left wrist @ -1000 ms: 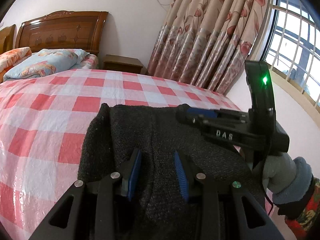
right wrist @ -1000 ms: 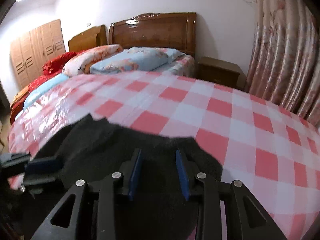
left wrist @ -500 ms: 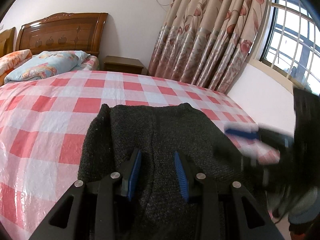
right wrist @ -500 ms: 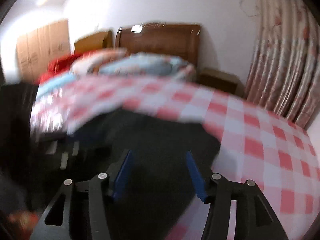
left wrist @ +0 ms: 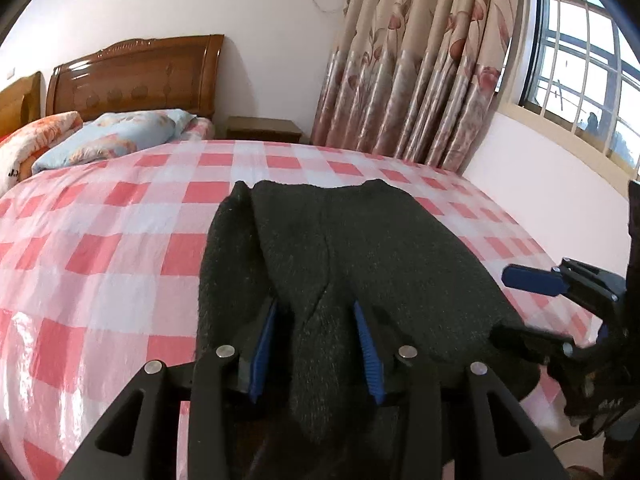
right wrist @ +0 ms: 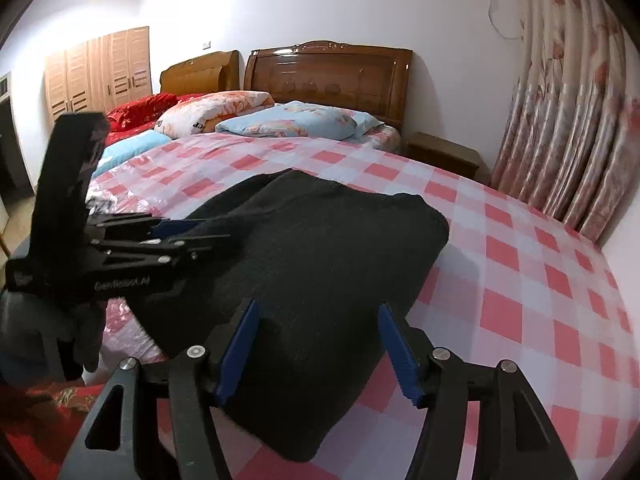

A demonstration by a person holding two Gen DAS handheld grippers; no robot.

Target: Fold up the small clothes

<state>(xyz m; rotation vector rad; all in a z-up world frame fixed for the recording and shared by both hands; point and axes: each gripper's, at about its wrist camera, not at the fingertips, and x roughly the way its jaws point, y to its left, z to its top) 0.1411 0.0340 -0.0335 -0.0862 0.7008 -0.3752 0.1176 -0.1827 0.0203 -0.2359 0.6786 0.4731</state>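
A dark, fuzzy knit garment (right wrist: 320, 248) lies folded on the pink-checked bed (right wrist: 520, 280), its near edge hanging off. The left tongs (left wrist: 316, 336), which have just been opening, pinch a raised ridge of it. The right tongs (right wrist: 316, 344) gape wide, empty. Its underside is hidden.

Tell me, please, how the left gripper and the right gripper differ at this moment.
The left gripper has narrow jaws, just opening a little, with a ridge of the black garment between them; the right gripper has just opened wide and grips nothing. The left gripper is at the garment's left edge, the right gripper at its near right corner. Both have blue pads.
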